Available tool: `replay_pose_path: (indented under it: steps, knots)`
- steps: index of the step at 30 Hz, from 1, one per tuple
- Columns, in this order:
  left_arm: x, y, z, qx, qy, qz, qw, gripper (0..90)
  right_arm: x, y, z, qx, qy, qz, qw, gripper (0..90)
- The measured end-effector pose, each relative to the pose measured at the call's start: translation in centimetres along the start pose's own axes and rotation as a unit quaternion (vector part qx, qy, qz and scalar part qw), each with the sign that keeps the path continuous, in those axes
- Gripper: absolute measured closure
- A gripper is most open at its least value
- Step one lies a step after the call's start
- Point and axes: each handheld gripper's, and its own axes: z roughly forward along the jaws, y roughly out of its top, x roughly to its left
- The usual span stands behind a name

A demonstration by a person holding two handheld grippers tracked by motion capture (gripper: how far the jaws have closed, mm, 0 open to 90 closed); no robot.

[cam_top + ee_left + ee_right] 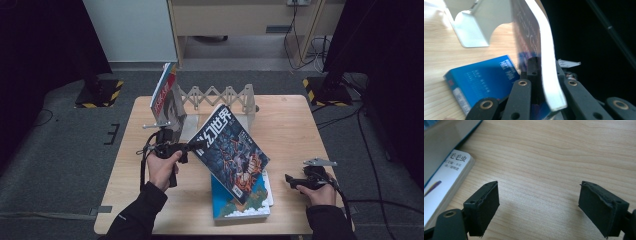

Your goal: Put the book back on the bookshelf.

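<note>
At the left of the worktop [130, 150], a red book [165, 95] already stands in the white rack [225, 97], leaning against its left end. I judge the rack is the destination: books go in upright, one at a time.

Just right of it, my left gripper [192, 146] has its fingers [534, 72] clenched on the magazine [230, 152], pinching the edge nearest the rack. The magazine hangs tilted in the air, its far corner low over the blue book [240, 205]. In the left gripper view the magazine's white page edge [549, 70] curves between the fingers, so it sags from the one-edge hold. I judge this grip lets me swing it upright into the rack; the risk is that it flops or slips.

The blue book lies flat near the front edge, centre-right, likely next in line. A white book sits close under the magazine's edge in the right gripper view [444, 185].

At the right, my right gripper [291, 180] rests low by the front corner, fingers [484, 205] released and wide apart over bare wood, nothing between them; held clear, I think.

Surface: pale wood grain. Room: grey carpet, hazard-striped stand feet [100, 92] left and right, cables on the floor, dark curtains at both sides.
</note>
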Motion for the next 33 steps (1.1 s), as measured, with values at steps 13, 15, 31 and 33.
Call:
replay_pose_path:
  steps: [13, 15, 31, 33]
  knots:
    - [-2.0, 2.5, -1.6, -0.025, 0.047, 0.047, 0.9975, 82.0, -0.3, -0.3, 0.4, 0.015, -0.007, -0.013, 0.9998, 14.8]
    - [-2.1, 2.9, -1.9, -0.031, 0.055, 0.05, 0.9968, 82.0, -0.3, -0.4, 0.5, 0.014, -0.009, -0.013, 0.9998, 13.0]
    - [-3.0, 5.4, -5.9, -0.083, 0.103, 0.075, 0.9883, 82.1, 0.3, -0.9, 1.3, -0.002, -0.017, -0.038, 0.9991, 0.3]
    - [-3.1, 5.6, -6.4, -0.09, 0.11, 0.077, 0.9868, 82.1, 0.3, -0.9, 1.3, -0.005, -0.018, -0.038, 0.9991, 0.3]
